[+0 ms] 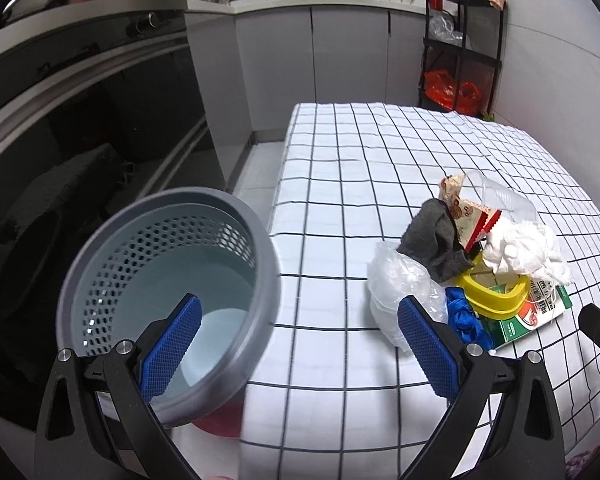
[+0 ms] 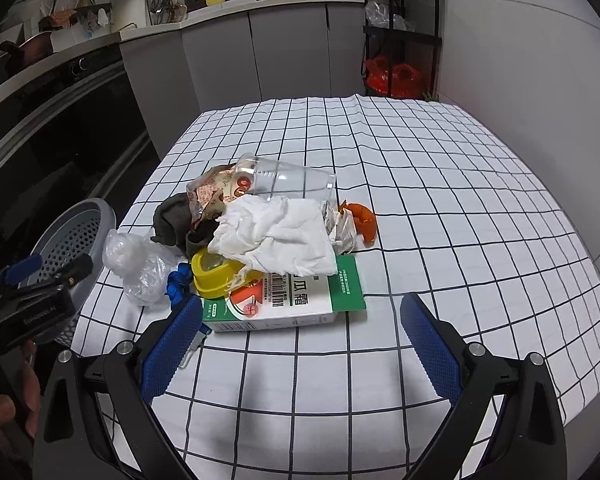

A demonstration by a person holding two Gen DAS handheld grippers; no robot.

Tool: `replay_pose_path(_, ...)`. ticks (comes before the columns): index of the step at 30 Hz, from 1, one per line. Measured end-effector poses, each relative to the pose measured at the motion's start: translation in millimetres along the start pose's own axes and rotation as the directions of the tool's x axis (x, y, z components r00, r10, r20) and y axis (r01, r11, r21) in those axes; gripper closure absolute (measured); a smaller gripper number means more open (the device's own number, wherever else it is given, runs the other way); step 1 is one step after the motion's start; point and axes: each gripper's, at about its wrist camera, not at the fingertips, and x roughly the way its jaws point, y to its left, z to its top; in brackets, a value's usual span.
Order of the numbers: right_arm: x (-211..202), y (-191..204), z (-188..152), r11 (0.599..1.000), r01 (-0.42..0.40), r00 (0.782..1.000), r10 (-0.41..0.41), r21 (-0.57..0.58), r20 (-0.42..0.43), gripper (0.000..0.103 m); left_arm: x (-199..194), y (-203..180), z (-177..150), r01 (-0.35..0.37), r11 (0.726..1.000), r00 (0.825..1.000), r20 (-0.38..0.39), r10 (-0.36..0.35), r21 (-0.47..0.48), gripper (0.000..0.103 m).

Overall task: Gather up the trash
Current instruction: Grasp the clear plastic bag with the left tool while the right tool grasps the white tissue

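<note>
Hovering | both tools wide open, empty | trash pile (image 2: 260, 240) just ahead of R tool (image 2: 300, 344) | bin (image 1: 172, 296) by L tool (image 1: 300, 344)

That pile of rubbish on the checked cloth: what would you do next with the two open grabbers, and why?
Probably ease the right gripper forward onto the green and white carton. Its jaws are open, the carton lies nearest, and the grey perforated bin stands beside the table's edge with the left gripper open over it.
</note>
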Motion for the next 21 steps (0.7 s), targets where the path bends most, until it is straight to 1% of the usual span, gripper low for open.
replay_pose_path(8, 4.8, 6.1, 2.3, 1.0, 0.001, 1.0, -0.001, -0.021, -0.008, 0.008, 18.3, -18.6, -1.4, 0.029, 0.999, 0.999, -0.013, -0.029, 0.02, 0.006)
replay_pose_path(13, 5.6, 3.5, 3.1, 1.0, -0.004, 1.0, 0.004, -0.011, -0.01, 0.008, 16.6, -26.8, 0.5, 0.062, 0.998, 0.998, 0.005, -0.062, 0.024, 0.006)
replay_pose_path(21, 8.4, -0.2, 3.8, 1.0, -0.005, 1.0, 0.005, 0.005, -0.016, 0.008, 9.7, -28.7, 2.4, 0.074, 0.997, 0.997, 0.033, -0.075, 0.031, 0.006)
